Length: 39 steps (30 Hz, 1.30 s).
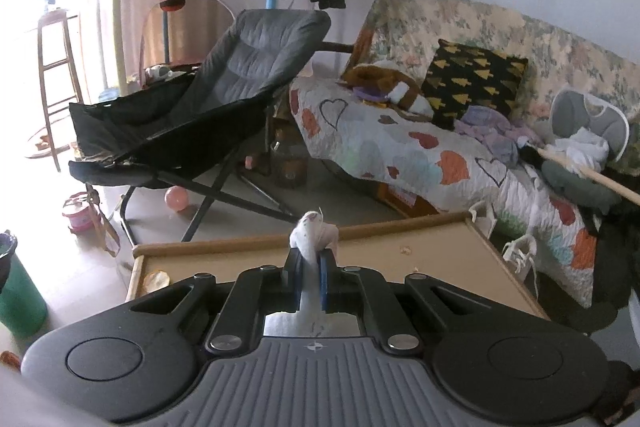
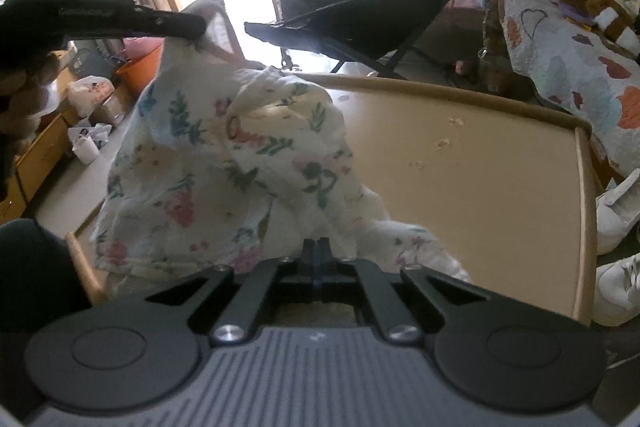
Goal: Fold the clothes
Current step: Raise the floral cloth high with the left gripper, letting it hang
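Note:
A white floral-print cloth (image 2: 240,163) hangs in the air over the left part of the low tan table (image 2: 480,167). My left gripper (image 1: 310,255) is shut on a bunched white corner of the cloth (image 1: 312,231), held high above the table (image 1: 432,251). In the right wrist view the left gripper (image 2: 192,27) shows at upper left, pinching the cloth's top edge. My right gripper (image 2: 318,247) is shut, with its fingers closed at the cloth's lower edge; the cloth drapes around the tips.
A black folding lounge chair (image 1: 208,107) stands beyond the table. A sofa with a heart-print quilt (image 1: 420,147) and cushions is at the right. White shoes (image 2: 616,211) lie beside the table's right edge. A green bin (image 1: 16,291) stands at left.

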Tool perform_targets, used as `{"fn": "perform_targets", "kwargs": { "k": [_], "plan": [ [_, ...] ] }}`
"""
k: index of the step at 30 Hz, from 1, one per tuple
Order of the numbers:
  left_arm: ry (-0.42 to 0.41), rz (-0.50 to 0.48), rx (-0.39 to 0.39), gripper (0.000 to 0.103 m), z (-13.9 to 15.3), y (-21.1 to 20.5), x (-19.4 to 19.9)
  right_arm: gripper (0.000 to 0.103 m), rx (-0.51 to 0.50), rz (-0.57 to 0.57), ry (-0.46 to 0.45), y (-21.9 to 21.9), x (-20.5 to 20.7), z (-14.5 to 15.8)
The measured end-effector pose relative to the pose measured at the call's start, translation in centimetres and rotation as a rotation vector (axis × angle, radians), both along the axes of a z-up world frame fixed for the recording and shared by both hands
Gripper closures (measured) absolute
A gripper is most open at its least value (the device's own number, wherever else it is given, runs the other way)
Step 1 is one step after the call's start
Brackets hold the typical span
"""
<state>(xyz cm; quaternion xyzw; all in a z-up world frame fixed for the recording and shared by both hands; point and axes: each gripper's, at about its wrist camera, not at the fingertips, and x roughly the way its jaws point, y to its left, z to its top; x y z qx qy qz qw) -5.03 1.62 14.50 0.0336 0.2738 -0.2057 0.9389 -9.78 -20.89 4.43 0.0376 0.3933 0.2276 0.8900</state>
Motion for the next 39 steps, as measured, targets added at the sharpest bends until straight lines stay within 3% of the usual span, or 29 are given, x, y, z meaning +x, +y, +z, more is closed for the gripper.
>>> {"fn": "perform_targets", "kwargs": {
  "k": [13,18,21,25,30,39],
  "plan": [
    [-0.005,-0.006,-0.06,0.094,0.0,0.8,-2.5,0.096,-0.068,-0.022,-0.029,-0.3,0.3,1.0],
    [-0.001,0.002,-0.083,0.094,-0.2,1.3,-3.5,0.081,-0.111,-0.044,-0.017,0.2,1.8,0.4],
    [0.006,0.008,-0.097,0.094,-0.6,1.6,-3.9,0.077,-0.118,-0.04,-0.002,0.7,2.3,-0.2],
    [0.017,0.016,-0.113,0.094,-1.1,1.9,-4.2,0.078,-0.124,-0.019,0.026,1.2,2.3,-0.9],
    [0.024,0.03,-0.126,0.094,-1.6,2.3,-4.2,0.1,-0.136,-0.027,0.03,1.3,2.0,-0.9],
    [0.009,0.088,-0.184,0.094,-1.3,2.7,-3.8,0.101,-0.147,0.043,-0.009,1.7,-1.1,1.6]
  ]
}}
